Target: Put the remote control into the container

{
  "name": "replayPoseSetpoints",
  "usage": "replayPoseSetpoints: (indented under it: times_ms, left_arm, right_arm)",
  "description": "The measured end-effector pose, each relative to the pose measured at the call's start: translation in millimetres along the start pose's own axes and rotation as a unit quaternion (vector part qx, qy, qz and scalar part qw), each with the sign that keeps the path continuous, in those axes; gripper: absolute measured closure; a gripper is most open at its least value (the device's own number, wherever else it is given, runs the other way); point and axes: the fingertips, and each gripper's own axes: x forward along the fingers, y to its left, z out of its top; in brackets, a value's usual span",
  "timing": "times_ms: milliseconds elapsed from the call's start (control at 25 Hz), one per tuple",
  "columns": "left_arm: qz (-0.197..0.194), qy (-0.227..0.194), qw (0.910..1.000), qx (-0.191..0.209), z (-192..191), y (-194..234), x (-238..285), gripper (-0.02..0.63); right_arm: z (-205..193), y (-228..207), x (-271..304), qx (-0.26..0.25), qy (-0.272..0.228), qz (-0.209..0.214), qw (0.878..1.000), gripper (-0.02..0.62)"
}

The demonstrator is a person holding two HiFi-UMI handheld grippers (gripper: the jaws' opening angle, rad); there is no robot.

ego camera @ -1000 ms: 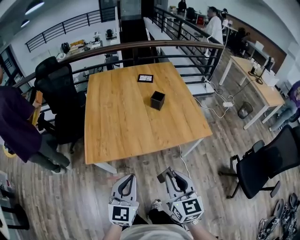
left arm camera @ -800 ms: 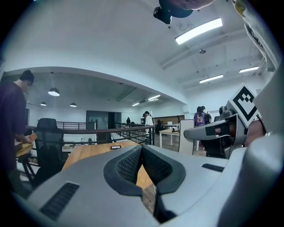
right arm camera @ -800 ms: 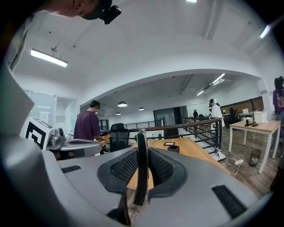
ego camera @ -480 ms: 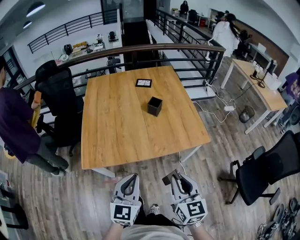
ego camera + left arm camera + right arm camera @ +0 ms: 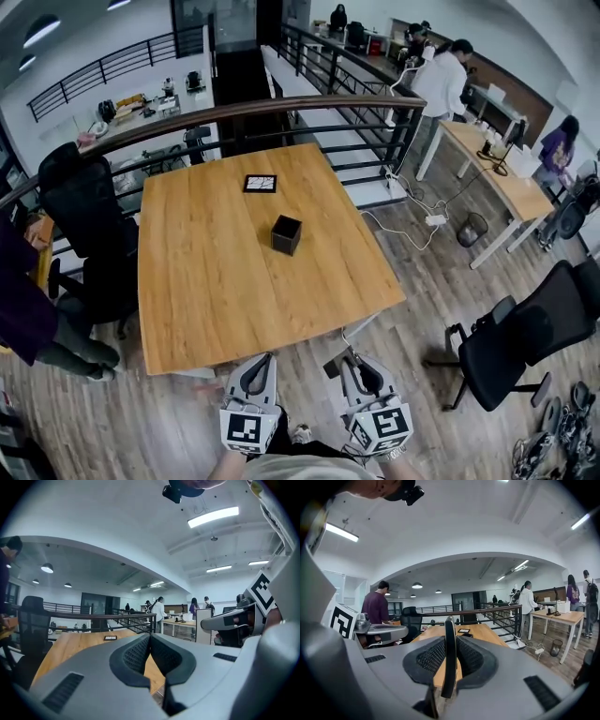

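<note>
A thin dark remote control stands edgewise between the jaws of my right gripper, which is shut on it. In the head view this gripper hangs over the wood floor just short of the table's near edge. Beside it my left gripper is shut with nothing in it; its pads meet. The container, a small black open cube, sits on the wooden table near its middle, well ahead of both grippers.
A black-framed card lies on the table beyond the cube. Black office chairs stand at the left and right. A railing runs behind the table. A person in purple stands at the left.
The table has slid left and closer in the head view as the person stepped toward it. Both grippers stay low, shut as before.
</note>
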Motion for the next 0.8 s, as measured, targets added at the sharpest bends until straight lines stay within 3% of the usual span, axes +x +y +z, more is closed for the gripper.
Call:
replayPoseSetpoints:
  times_ms: [160,280,440,680,800]
  left_arm:
    - [-0.014,0.012,0.9998,0.003,-2,26,35,0.594]
    - [-0.012,-0.012,0.9997,-0.018,3,59,57,0.594]
    - [-0.026,0.02,0.9995,-0.004,2,96,85,0.594]
    - [-0.033,-0.025,0.9989,-0.019,9,142,124,0.594]
    - [-0.037,-0.003,0.9992,-0.01,11,168,139,0.594]
  right_arm:
    - [11,-7,45,-0.002,0.003,-0.007,1.0,0.514]
    - [22,2,80,-0.005,0.005,-0.006,1.0,0.512]
    - [31,11,128,-0.016,0.011,-0.001,1.0,0.512]
    - [47,20,188,-0.021,0.014,-0.008,1.0,0.513]
    - [57,28,220,-0.027,0.012,-0.003,1.0,0.512]
